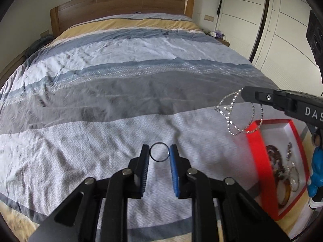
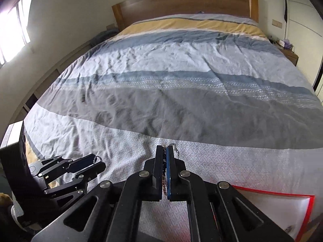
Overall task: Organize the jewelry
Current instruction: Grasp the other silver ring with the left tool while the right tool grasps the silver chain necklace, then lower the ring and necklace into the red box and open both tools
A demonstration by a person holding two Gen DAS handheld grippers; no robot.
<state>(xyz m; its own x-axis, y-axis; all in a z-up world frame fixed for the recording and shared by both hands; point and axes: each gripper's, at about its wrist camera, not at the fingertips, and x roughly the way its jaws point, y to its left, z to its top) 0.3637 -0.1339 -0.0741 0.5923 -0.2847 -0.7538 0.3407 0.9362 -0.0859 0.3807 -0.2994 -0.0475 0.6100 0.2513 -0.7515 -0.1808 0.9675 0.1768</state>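
My left gripper (image 1: 159, 151) is shut on a thin dark ring (image 1: 159, 151), pinched between its fingertips above the bedspread. The same gripper (image 2: 97, 160) shows at the lower left of the right wrist view with the ring (image 2: 97, 158) at its tip. My right gripper (image 2: 165, 148) is shut on a silver beaded chain (image 2: 175, 147) that pokes out beside its tips. In the left wrist view the right gripper (image 1: 245, 93) reaches in from the right, and the chain (image 1: 238, 113) dangles from it in loops above the red box (image 1: 257, 153).
The red box, white inside, lies on the bed's near right corner and holds several jewelry pieces (image 1: 282, 169). A striped blue, grey and white bedspread (image 1: 131, 84) covers the bed, with a wooden headboard (image 1: 121, 2) behind. White wardrobe doors (image 1: 282, 30) stand at right.
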